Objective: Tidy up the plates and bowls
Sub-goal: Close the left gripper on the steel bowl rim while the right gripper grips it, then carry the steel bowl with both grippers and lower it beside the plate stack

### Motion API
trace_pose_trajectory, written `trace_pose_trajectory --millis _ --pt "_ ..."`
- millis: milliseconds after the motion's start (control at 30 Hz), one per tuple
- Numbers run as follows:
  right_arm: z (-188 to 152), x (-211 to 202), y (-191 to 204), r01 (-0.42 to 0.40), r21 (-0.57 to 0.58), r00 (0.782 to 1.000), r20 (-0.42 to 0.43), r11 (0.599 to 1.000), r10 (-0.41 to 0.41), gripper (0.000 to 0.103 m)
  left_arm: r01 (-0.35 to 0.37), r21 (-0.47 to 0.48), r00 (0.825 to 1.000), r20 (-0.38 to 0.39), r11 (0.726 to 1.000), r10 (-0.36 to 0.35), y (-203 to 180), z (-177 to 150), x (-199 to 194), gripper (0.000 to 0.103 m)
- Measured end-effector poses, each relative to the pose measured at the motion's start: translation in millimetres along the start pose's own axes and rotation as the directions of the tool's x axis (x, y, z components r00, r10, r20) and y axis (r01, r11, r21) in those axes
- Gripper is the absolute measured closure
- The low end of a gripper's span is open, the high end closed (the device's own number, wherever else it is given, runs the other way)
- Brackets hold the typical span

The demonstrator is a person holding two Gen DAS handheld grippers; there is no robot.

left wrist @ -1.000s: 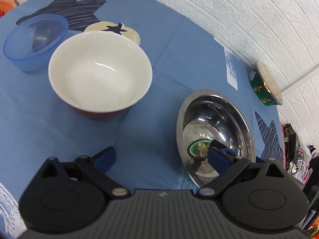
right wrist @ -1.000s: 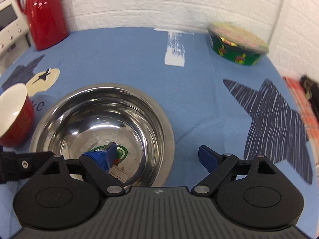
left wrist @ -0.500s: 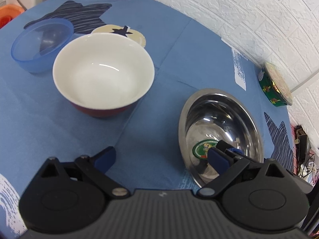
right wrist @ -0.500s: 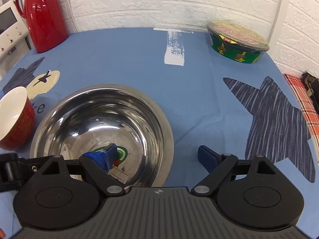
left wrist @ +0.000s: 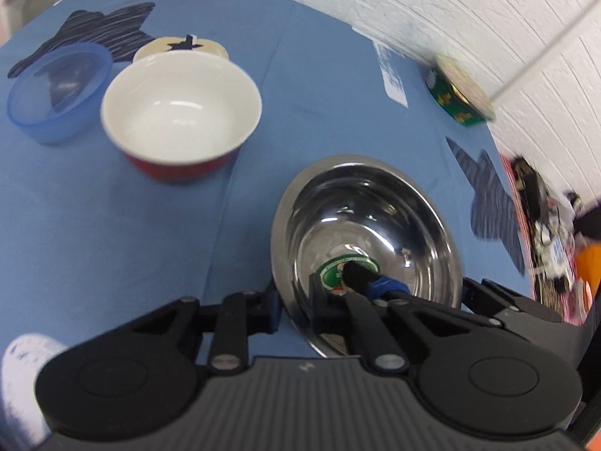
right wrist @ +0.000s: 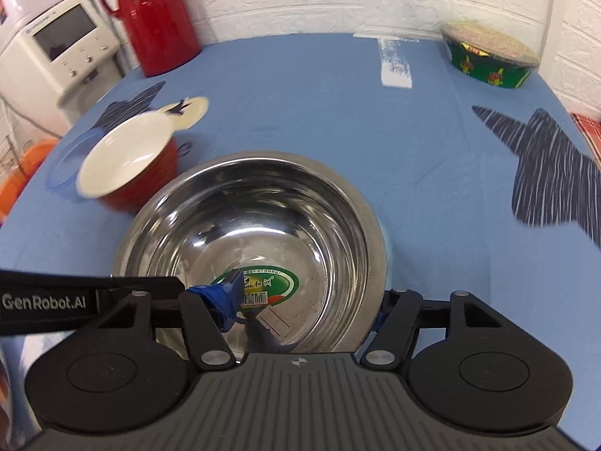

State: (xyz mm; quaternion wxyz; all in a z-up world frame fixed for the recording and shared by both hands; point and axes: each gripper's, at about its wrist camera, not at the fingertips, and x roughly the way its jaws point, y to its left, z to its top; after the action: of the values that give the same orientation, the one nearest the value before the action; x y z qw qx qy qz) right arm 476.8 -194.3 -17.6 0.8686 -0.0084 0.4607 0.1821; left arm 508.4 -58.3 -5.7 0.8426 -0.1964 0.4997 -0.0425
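Observation:
A steel bowl [left wrist: 375, 218] [right wrist: 263, 218] with a green sticker inside sits near me on the blue tablecloth. My left gripper [left wrist: 296, 304] is shut on its left rim, one finger inside and one outside. My right gripper [right wrist: 306, 304] is open and straddles the near right rim: its blue-padded left finger is inside the bowl and the other is outside. The right gripper's inner finger also shows in the left wrist view. A red bowl with a white inside [left wrist: 180, 112] [right wrist: 124, 161] stands to the left. A translucent blue bowl [left wrist: 56, 90] [right wrist: 64, 161] is beyond it.
A red thermos [right wrist: 154, 15] and a white appliance [right wrist: 56, 45] stand at the far left. A green instant-noodle tub [right wrist: 488, 60] [left wrist: 458, 90] sits by the brick wall at the far right. Bare tablecloth [right wrist: 300, 105] lies behind the bowls. Clutter lies beyond the table's right edge.
My left gripper has swung right and shut on the steel bowl's rim. The right gripper has moved in, so the bowl looks larger and its rim now lies between the right fingers.

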Motion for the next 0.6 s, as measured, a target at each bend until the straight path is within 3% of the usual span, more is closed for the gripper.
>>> trace_pose_trajectory --millis 333,600 --pt "-120.7 -96.0 71.3 -0.038 -0.134 0.998 0.040 0.990 0.044 0.047 0.097 0.198 0.994 -0.062 0.975 -0.086 42.6 -122.2 -109.3 0.097" --pt "-186.2 -115.1 119.5 0.029 -0.255 0.996 0.083 0.966 -0.008 0.045 0.122 0.210 0.990 -0.097 0.970 -0.103 82.7 -190.8 -126.0 0.096"
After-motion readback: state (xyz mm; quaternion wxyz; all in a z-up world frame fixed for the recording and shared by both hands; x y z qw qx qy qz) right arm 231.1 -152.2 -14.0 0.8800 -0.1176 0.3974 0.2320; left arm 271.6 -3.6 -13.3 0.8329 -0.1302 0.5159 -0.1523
